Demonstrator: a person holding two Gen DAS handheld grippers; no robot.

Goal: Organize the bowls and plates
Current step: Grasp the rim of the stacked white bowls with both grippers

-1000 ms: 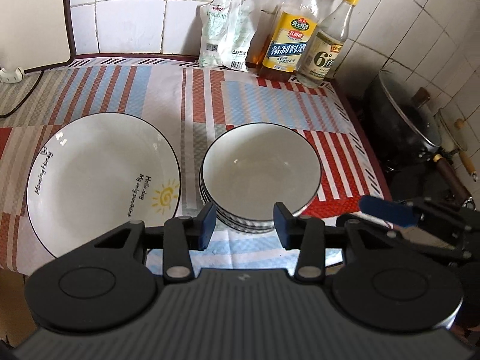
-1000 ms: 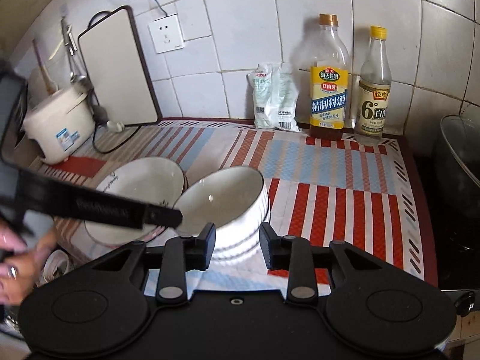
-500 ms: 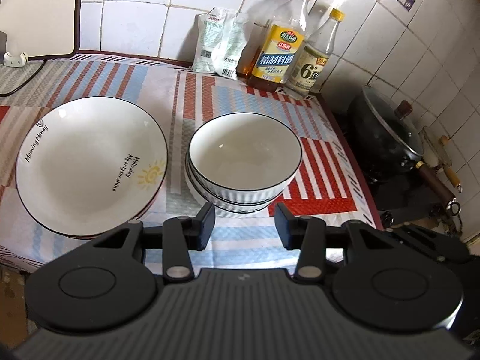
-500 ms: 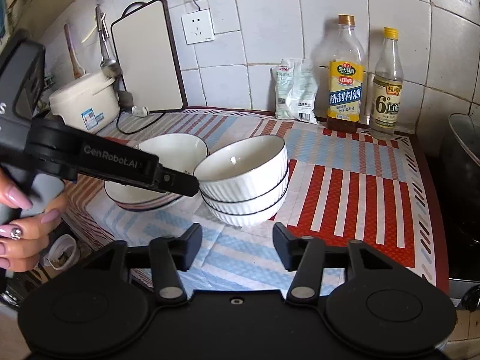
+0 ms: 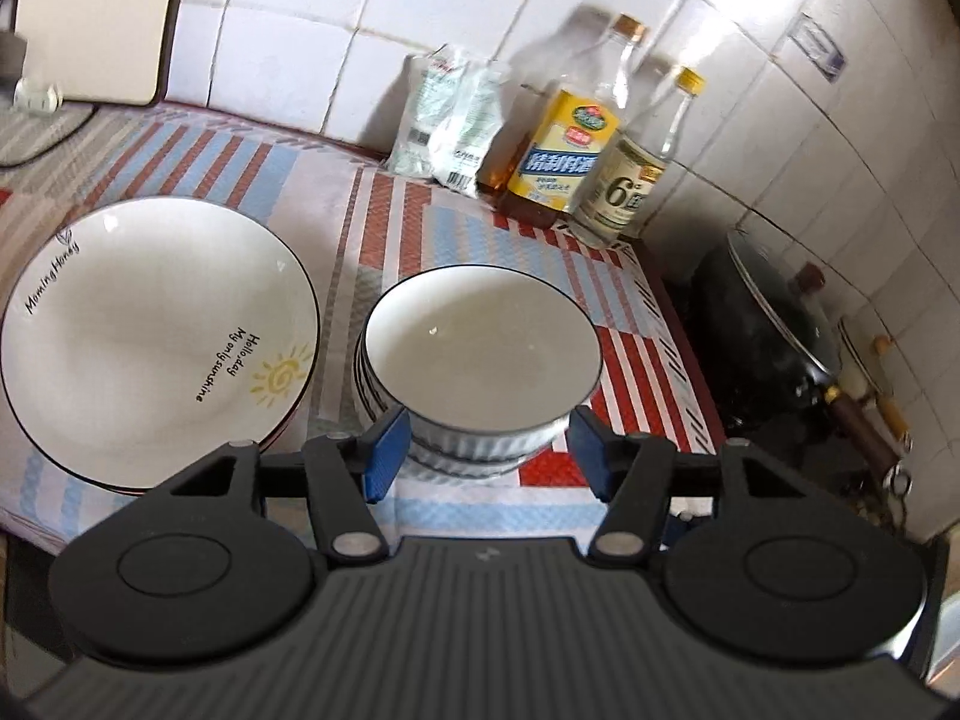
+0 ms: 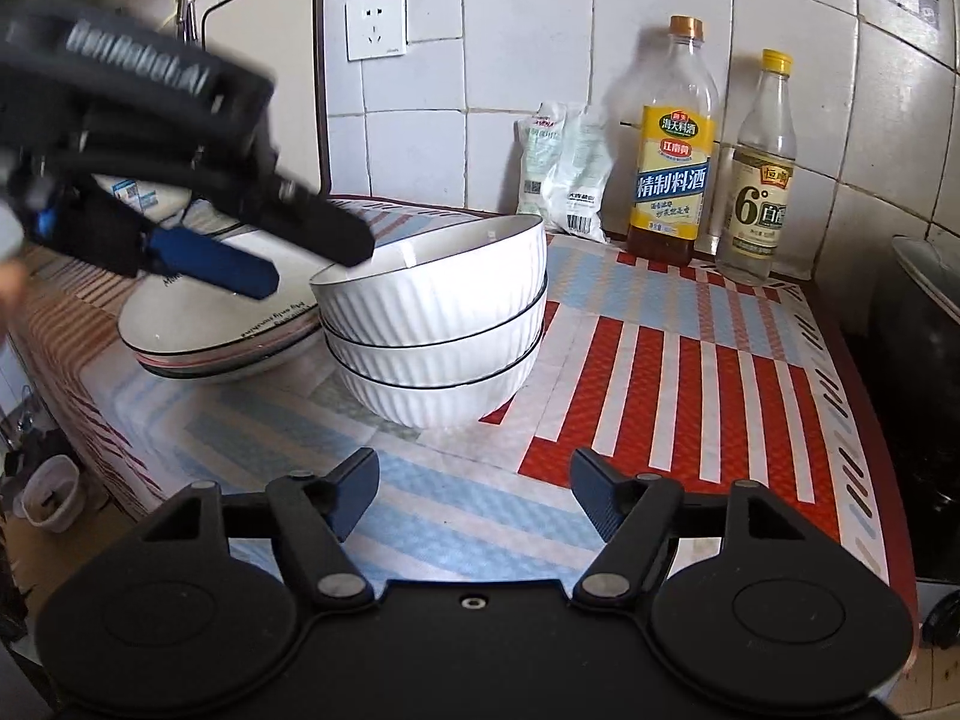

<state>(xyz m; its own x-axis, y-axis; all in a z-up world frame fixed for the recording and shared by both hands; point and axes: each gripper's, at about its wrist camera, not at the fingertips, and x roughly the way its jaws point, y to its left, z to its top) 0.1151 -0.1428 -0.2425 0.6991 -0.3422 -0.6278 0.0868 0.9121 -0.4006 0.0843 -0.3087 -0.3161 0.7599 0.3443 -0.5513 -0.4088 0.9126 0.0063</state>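
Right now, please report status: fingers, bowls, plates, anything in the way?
Both grippers open, just widened, nothing held: left gripper, right gripper. Three bowls stacked, plates stacked beside. Bottles at the wall, clear of the path.

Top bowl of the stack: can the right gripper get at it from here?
Probably yes: the right gripper is open, the cloth up to the bowl stack is bare, though the left gripper hovers by its far rim.

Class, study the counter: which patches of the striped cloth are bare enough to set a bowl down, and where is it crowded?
Free: the red-striped cloth between the bowl stack and the wok, and the front strip before the right gripper. Crowded: the narrow gap between bowls and plate stack, and the back wall by the bottles.
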